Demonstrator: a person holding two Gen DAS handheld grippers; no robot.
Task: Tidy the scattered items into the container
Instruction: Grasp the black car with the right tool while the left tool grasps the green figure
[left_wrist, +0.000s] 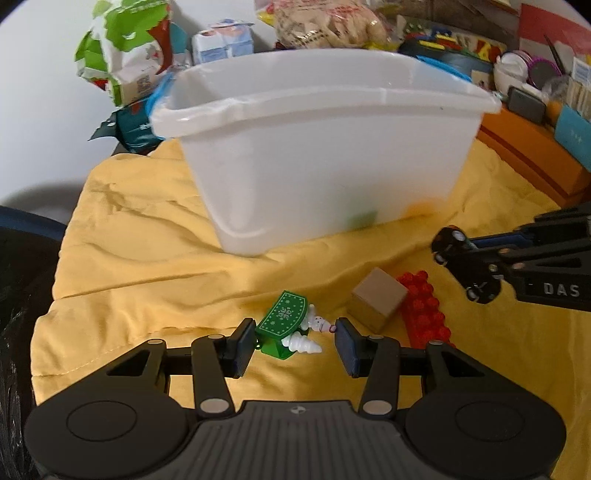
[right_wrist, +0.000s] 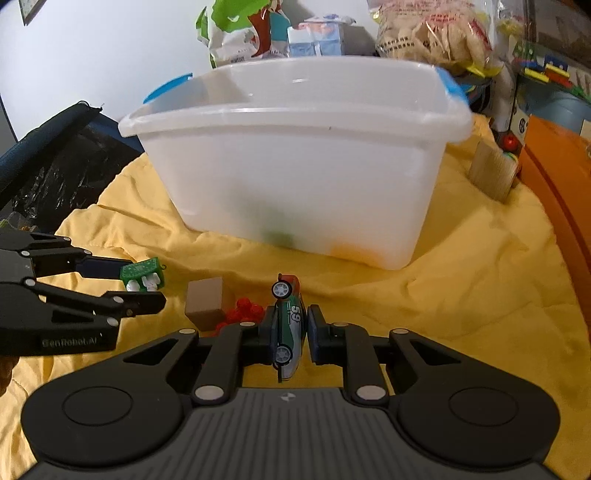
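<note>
A white plastic bin (left_wrist: 325, 147) stands on a yellow cloth (left_wrist: 140, 258); it also shows in the right wrist view (right_wrist: 295, 166). My left gripper (left_wrist: 295, 341) is open around a small green toy with white figures (left_wrist: 286, 321), low at the cloth; the toy shows in the right wrist view (right_wrist: 142, 275) too. My right gripper (right_wrist: 290, 332) is shut on a toy race car numbered 59 (right_wrist: 288, 325), held on its side. From the left wrist view the car (left_wrist: 463, 264) hangs in the right gripper at the right. A brown cube (left_wrist: 378, 299) and a red studded brick (left_wrist: 423, 310) lie between the grippers.
A wooden block (right_wrist: 493, 170) stands right of the bin beside an orange box (right_wrist: 554, 166). Snack bags (left_wrist: 125, 55) and cartons (left_wrist: 223, 40) crowd behind the bin. A dark chair (right_wrist: 55, 155) is at the left.
</note>
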